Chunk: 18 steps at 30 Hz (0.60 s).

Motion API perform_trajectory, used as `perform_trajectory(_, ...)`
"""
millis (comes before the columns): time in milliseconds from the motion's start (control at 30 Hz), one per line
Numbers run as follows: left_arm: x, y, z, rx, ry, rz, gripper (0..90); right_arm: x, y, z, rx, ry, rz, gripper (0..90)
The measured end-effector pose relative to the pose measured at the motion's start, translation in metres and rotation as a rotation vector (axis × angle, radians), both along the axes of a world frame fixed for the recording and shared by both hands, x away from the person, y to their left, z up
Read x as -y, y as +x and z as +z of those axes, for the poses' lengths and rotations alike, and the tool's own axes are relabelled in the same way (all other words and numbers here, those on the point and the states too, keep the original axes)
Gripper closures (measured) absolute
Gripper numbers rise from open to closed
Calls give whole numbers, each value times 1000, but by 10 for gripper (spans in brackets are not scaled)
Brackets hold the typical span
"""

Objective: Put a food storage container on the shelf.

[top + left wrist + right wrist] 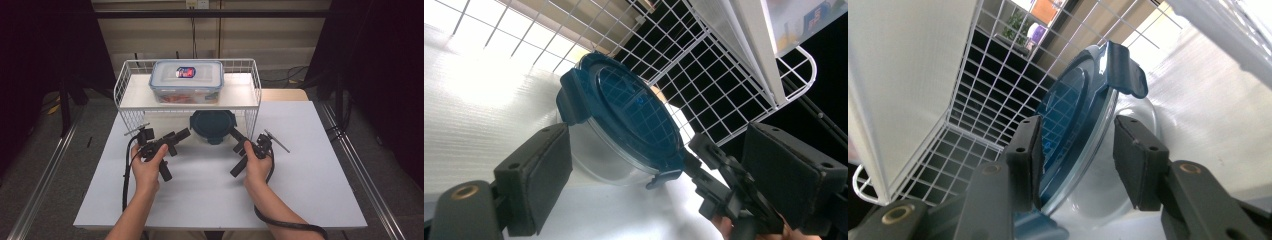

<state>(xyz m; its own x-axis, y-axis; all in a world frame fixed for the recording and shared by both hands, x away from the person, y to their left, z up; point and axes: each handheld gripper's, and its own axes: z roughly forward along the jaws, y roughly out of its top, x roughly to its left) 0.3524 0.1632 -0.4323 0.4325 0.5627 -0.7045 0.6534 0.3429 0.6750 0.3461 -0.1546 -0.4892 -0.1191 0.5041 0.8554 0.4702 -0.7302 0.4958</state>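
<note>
Right gripper view: round container between open right gripper jaws.

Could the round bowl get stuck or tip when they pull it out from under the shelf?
Maybe. The bowl sits under the wire shelf, so lifting it could knock the shelf and shake the box on top. The right gripper straddles just the lid's rim, so it might slip or pop a clip. The left gripper isn't touching yet.
</note>
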Motion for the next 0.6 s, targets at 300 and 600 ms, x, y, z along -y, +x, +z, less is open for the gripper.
perform_trajectory(300,-2,-1,1,-5,-2,12,134,-4,8,-2,-51,12,-7,604)
perform_trajectory(600,-1,-1,0,-3,21,12,141,-5,11,2,-100,71,-14,712)
